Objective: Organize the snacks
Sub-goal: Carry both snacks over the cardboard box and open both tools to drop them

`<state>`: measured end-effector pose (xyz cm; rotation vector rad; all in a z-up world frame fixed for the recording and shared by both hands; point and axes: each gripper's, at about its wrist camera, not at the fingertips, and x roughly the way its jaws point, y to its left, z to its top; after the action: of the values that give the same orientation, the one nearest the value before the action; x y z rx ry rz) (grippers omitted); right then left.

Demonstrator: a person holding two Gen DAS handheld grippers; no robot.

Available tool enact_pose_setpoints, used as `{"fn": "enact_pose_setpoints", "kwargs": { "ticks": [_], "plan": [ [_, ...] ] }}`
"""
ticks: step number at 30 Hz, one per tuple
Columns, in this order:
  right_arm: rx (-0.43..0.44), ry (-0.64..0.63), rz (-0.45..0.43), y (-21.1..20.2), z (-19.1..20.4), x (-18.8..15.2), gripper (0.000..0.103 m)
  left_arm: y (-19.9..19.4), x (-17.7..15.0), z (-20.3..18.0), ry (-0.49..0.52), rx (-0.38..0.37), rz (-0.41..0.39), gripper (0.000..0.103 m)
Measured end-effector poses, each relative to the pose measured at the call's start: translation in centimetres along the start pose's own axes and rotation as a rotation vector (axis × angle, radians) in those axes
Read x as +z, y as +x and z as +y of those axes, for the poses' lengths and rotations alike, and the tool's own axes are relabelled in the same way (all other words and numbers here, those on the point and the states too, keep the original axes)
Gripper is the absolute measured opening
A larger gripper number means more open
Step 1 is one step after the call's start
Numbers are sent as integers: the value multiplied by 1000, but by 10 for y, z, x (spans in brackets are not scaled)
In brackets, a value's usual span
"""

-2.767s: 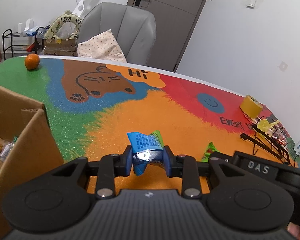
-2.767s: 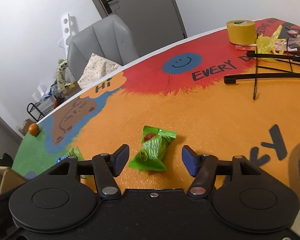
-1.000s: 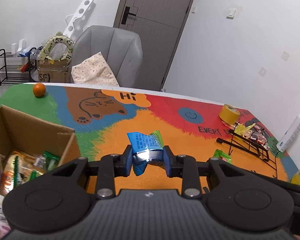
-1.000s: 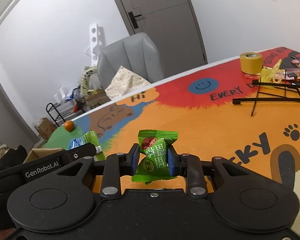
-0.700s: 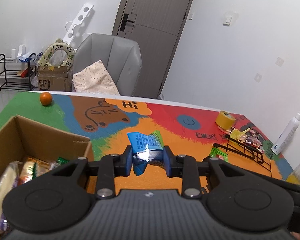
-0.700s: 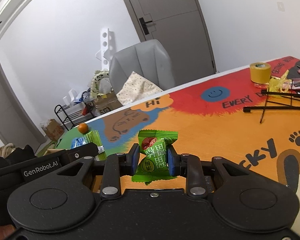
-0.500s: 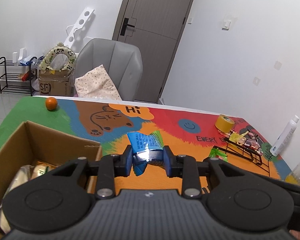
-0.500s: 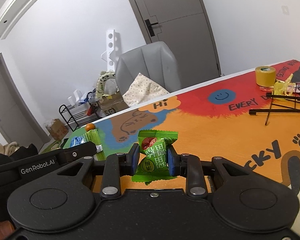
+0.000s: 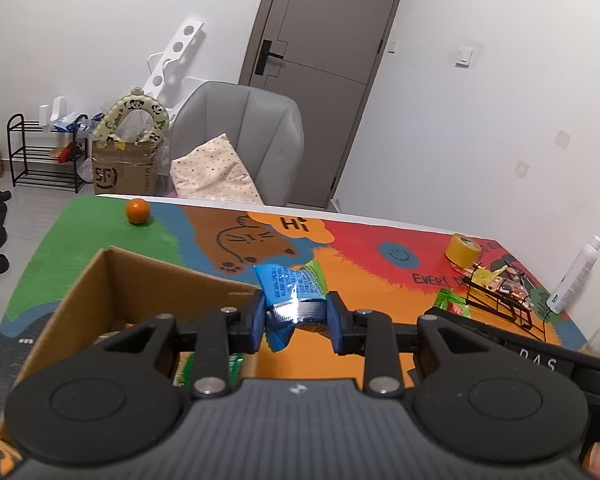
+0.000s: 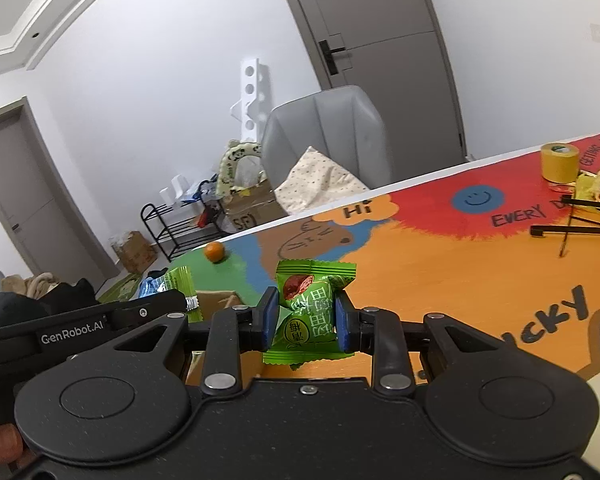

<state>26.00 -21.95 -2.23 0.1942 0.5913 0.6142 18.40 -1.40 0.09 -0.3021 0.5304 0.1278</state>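
My left gripper (image 9: 296,322) is shut on a blue and green snack packet (image 9: 291,295), held in the air over the right wall of an open cardboard box (image 9: 100,280). Green wrappers show inside the box under the fingers. My right gripper (image 10: 307,320) is shut on a green plum-candy packet (image 10: 310,312), lifted above the orange part of the table mat. In the right wrist view the left gripper's body (image 10: 80,328) sits at the left with its blue packet (image 10: 162,283) showing beyond it, and a corner of the box (image 10: 216,300) lies below.
An orange fruit (image 9: 137,211) lies on the green far-left corner of the mat. A yellow tape roll (image 9: 463,249), a black wire rack (image 9: 500,304) with wrappers and a white bottle (image 9: 572,276) stand at the right. A grey chair (image 9: 240,140) is behind the table.
Both grippers have risen and drawn back with their packets still held. The left one has shifted over the box, so the box wall now lies right under its fingers.
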Motion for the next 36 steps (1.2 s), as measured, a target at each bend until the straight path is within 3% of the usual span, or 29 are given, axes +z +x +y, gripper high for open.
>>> {"fn": "enact_pose_setpoints", "kwargs": {
  "ticks": [29, 36],
  "plan": [
    [166, -97, 92, 30, 71, -15, 27, -33, -8, 91, -62, 140, 44, 32],
    [173, -113, 112, 36, 84, -19, 28, -31, -10, 103, -96, 134, 51, 56]
  ]
}}
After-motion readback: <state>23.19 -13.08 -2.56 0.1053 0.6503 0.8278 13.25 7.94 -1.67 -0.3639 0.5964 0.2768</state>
